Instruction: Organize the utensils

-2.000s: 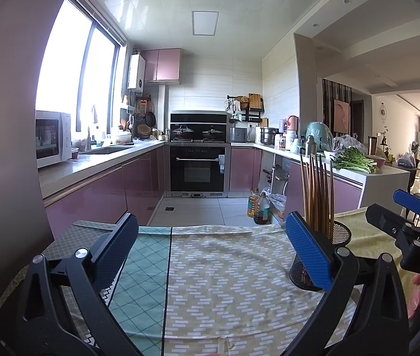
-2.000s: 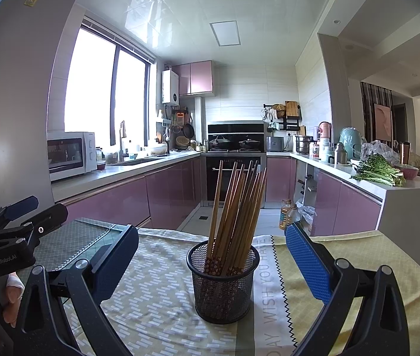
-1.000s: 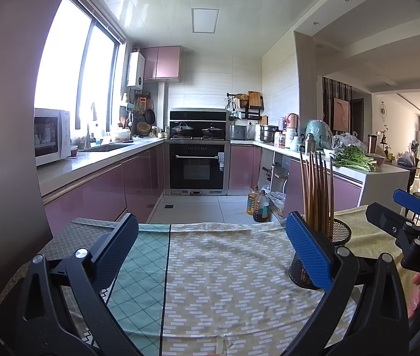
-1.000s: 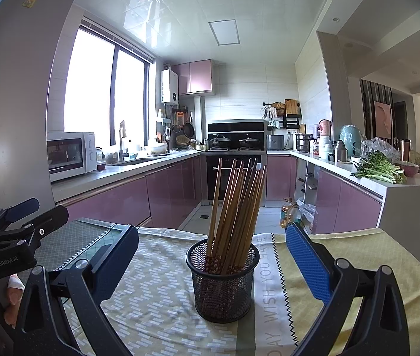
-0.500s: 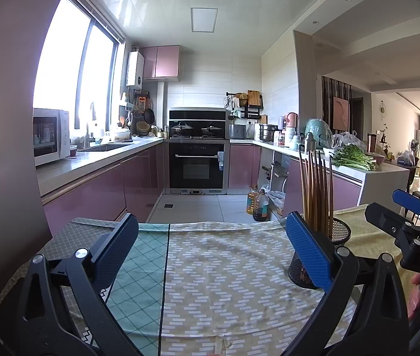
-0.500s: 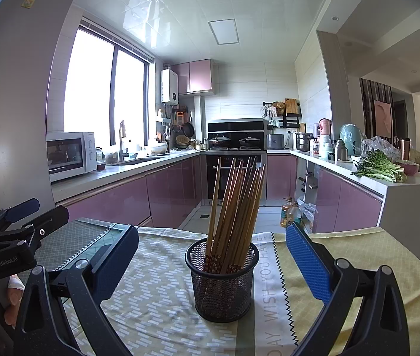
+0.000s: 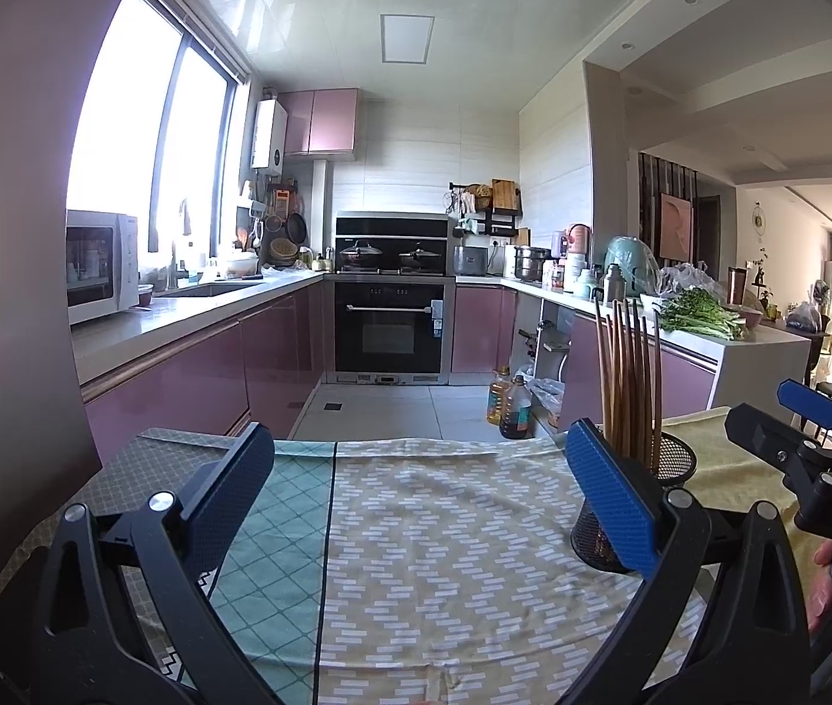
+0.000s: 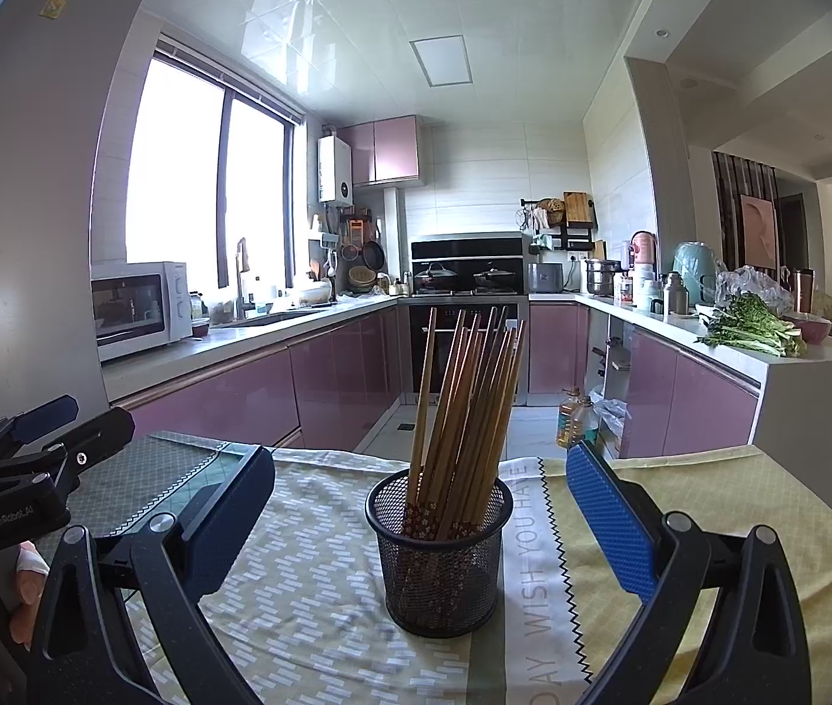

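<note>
Kitchen behind; cloth-covered counter (image 8: pixel 322 587) ahead. We see chopsticks (image 8: pixel 463 399) upright in mesh holder (image 8: pixel 439 558), between fingers of released right hand-held gripper (image 8: pixel 416 511). Left hand-held gripper (image 7: pixel 416 493) released, empty.

chopsticks (image 8: pixel 463 399): tan wood, lower ends with dark red flowered band | holder (image 8: pixel 439 558): black wire mesh | cloths on tabletop (image 7: pixel 445 529): beige with white dashes; teal diamond grid; yellow with black zigzag and grey lettering | right hand-held gripper (image 8: pixel 416 517): black frame, blue pads | cabinets (image 8: pixel 345 376): glossy mauve
</note>
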